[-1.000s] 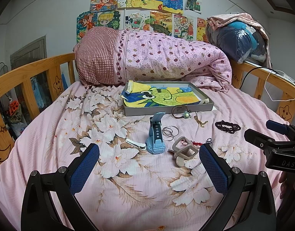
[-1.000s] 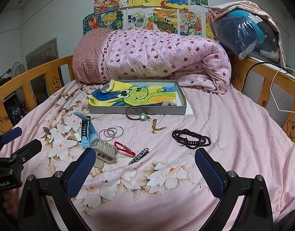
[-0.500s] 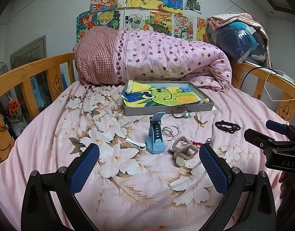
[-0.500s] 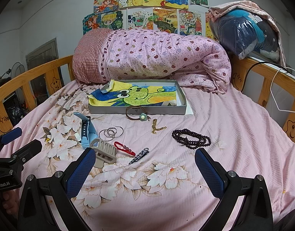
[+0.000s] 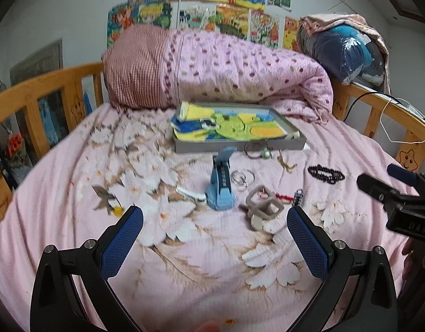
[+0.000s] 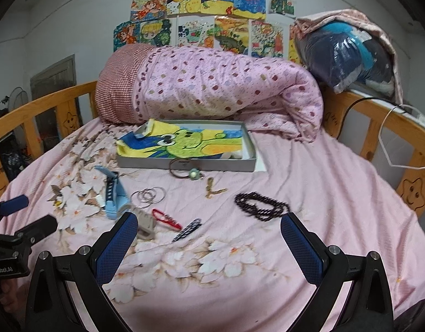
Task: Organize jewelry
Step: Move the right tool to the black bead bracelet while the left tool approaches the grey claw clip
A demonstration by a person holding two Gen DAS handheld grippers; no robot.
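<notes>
Two claws we hold wide apart and empty above the bed (image 6: pixel 337 193): left claw (image 5: pixel 215 221), right claw (image 6: pixel 209 227). Black bead bracelet (image 6: pixel 260 203), silver rings (image 6: pixel 148 194) and red clip (image 6: pixel 166 218) lie before the grey tray (image 6: pixel 184 163).

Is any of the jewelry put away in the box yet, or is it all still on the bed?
Nothing looks put away yet. The box holds only a frog drawing. Both grippers, left and right, are open and hold nothing. Left to do: everything. The bead bracelet, rings, blue watch, red clip, black clip, gold chain and hair tie all lie on the bed.
</notes>
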